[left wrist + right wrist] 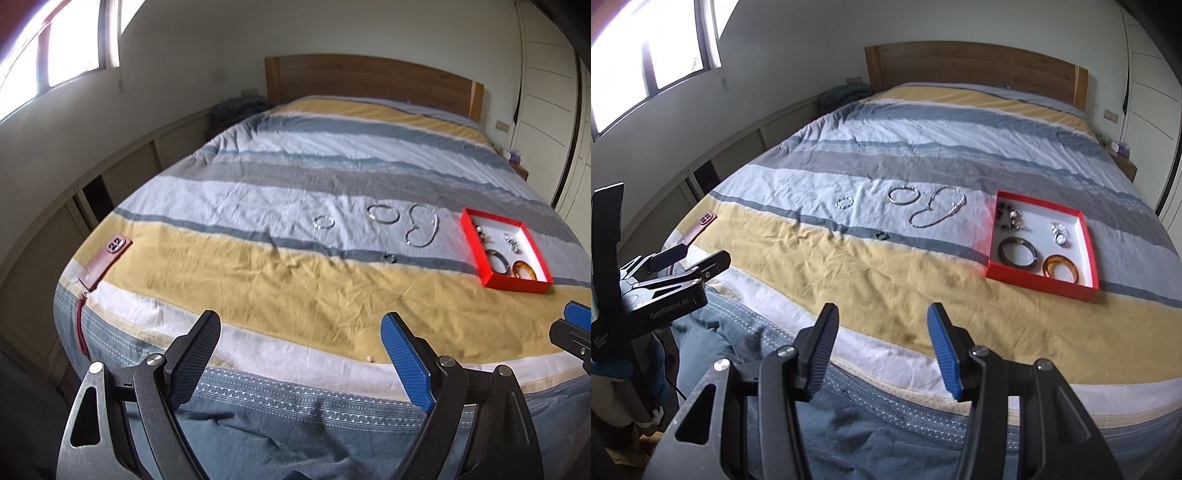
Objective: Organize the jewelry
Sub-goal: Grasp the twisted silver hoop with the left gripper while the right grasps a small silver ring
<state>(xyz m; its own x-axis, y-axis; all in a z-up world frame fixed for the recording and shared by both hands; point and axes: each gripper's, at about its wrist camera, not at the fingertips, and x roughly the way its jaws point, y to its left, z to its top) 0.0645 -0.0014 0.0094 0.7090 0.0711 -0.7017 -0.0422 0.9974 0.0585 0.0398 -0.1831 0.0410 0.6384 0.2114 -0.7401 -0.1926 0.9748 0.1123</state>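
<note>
A red tray (993,236) (474,243) lies on the striped bed and holds a dark bangle (1017,251), an amber bangle (1061,266), silver pieces (1059,233) and small items at its far left. Left of it on the cover lie a silver chain necklace (938,206) (421,225), a pair of silver hoops (904,195) (383,213), a small silver bracelet (844,202) (323,221) and a small dark ring (882,235) (390,257). My left gripper (301,354) and my right gripper (882,347) are open and empty over the foot of the bed, well short of the jewelry.
A brown leather tag (105,264) with a red cord lies at the bed's left corner. The left gripper's body (665,288) shows at the left in the right wrist view. A wooden headboard (369,79), low wall cabinets on the left and a wardrobe on the right surround the bed.
</note>
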